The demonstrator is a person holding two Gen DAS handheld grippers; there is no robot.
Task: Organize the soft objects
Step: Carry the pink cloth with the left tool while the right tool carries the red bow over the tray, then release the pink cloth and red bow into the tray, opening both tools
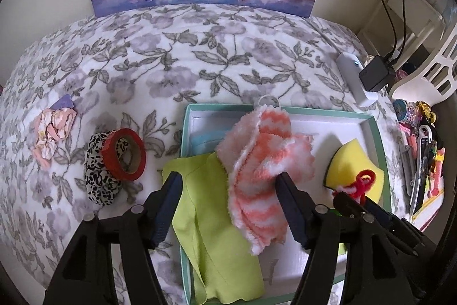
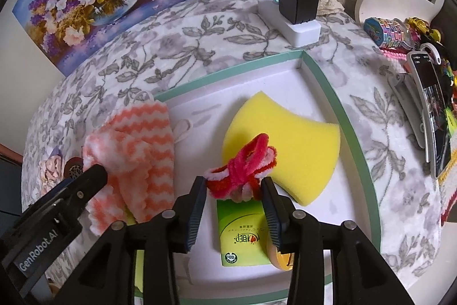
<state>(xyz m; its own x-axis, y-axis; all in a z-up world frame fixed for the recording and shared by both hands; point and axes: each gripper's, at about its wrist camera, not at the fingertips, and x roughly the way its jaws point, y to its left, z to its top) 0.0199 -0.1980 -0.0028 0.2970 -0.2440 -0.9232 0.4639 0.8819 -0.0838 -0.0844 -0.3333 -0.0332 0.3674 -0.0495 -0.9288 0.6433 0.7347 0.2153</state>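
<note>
The right tool [image 2: 232, 187] pinches a red pipe-cleaner bundle [image 2: 242, 165] above the yellow sponge [image 2: 291, 139] inside the green-rimmed box [image 2: 347, 119], so it should ease lower before letting go, while the left tool [image 1: 228, 185] gapes beside the striped cloth [image 1: 262, 159].

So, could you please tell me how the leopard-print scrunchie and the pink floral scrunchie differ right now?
The leopard-print scrunchie is black and white; the pink floral scrunchie is pale pink. The leopard-print one has a red tape roll resting against it, while the pink one lies alone, farther left. Both sit on the floral cloth, outside the green-rimmed box.
</note>
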